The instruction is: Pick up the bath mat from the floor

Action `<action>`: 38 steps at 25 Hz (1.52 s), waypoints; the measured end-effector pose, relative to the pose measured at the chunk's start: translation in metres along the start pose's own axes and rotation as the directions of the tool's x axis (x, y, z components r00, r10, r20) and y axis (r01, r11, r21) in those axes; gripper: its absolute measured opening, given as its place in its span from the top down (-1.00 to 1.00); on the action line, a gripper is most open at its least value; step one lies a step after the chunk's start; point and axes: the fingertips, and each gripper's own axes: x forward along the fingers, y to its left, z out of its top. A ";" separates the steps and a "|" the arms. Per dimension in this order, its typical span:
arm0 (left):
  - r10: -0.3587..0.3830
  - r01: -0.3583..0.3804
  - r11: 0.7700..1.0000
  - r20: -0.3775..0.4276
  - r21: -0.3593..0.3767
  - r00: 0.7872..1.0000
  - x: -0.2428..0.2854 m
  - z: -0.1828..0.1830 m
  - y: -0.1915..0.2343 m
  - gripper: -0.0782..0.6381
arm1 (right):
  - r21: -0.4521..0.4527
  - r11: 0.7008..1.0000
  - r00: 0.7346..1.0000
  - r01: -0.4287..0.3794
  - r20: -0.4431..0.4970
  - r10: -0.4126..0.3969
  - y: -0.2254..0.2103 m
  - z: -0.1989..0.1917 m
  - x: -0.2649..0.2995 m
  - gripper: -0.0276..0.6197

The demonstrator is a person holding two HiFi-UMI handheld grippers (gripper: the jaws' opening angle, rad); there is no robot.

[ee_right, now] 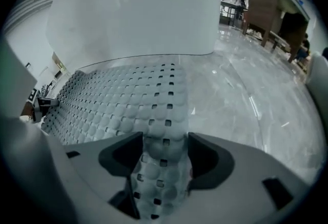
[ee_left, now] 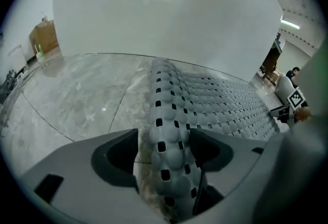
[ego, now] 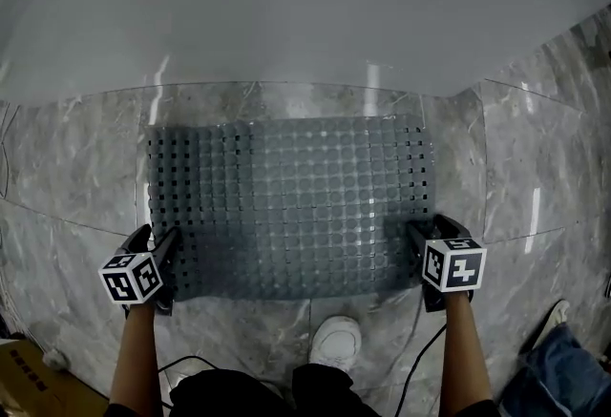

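The grey bath mat [ego: 296, 205], studded with bumps and square holes, lies flat on the marble floor in the head view. My left gripper [ego: 160, 239] is at its near left corner and my right gripper [ego: 431, 226] at its near right corner. In the left gripper view the mat's edge [ee_left: 169, 130] runs up between the jaws of the left gripper [ee_left: 164, 151], with a strip of floor showing beside it. In the right gripper view the mat [ee_right: 118, 105] likewise passes between the wide jaws of the right gripper [ee_right: 164, 154]. Both grippers stand open around the mat.
A large white curved panel [ego: 286, 5] rises just beyond the mat's far edge. The person's white shoe [ego: 336, 341] stands by the near edge, with a cable [ego: 420, 358] beside it. A cardboard box [ego: 29, 377] sits at bottom left. Wooden furniture [ee_right: 266, 7] is far right.
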 end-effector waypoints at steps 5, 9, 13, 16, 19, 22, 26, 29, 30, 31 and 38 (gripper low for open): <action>-0.024 0.024 1.000 -0.019 0.003 1.000 0.005 -0.001 -0.008 0.04 | 0.001 1.000 1.000 -0.004 0.015 0.004 -0.001 -0.001 0.001 0.09; -0.035 0.036 0.999 -0.023 0.012 0.999 0.006 -0.002 -0.011 0.09 | -0.010 1.000 1.000 0.020 0.008 -0.019 -0.003 -0.001 0.002 0.09; -0.028 0.030 0.998 -0.045 0.054 0.999 0.003 0.000 -0.015 0.21 | -0.057 0.998 1.000 0.028 0.001 -0.028 0.005 0.001 0.002 0.34; -0.047 0.049 0.996 -0.031 0.081 0.998 0.001 0.003 -0.024 0.40 | -0.083 0.996 0.999 0.034 0.003 -0.033 0.012 0.004 0.000 0.53; -0.051 0.052 0.994 -0.011 0.097 0.999 -0.004 0.006 -0.032 0.52 | -0.103 0.994 0.999 0.035 0.029 -0.033 0.018 0.007 -0.006 0.60; -0.066 0.063 0.992 0.023 0.112 0.998 -0.016 0.012 -0.039 0.54 | -0.129 0.990 0.996 0.049 0.084 -0.038 0.023 0.012 -0.021 0.62; -0.090 0.078 0.985 0.068 0.154 0.994 -0.054 0.034 -0.060 0.57 | -0.189 0.979 0.986 0.075 0.161 -0.044 0.041 0.031 -0.062 0.63; -0.108 0.088 0.976 0.090 0.200 0.990 -0.098 0.061 -0.082 0.58 | -0.219 0.972 0.981 0.079 0.189 -0.037 0.059 0.050 -0.105 0.63; -0.109 0.086 0.972 0.097 0.217 0.989 -0.114 0.073 -0.088 0.58 | -0.223 0.971 0.980 0.085 0.197 -0.041 0.063 0.056 -0.122 0.63; -0.110 0.083 0.970 0.103 0.230 0.989 -0.133 0.084 -0.094 0.58 | -0.223 0.971 0.978 0.092 0.202 -0.046 0.066 0.062 -0.141 0.64; -0.130 0.079 0.954 0.162 0.289 0.978 -0.300 0.181 -0.125 0.60 | -0.192 0.971 0.959 0.141 0.270 -0.086 0.075 0.116 -0.326 0.64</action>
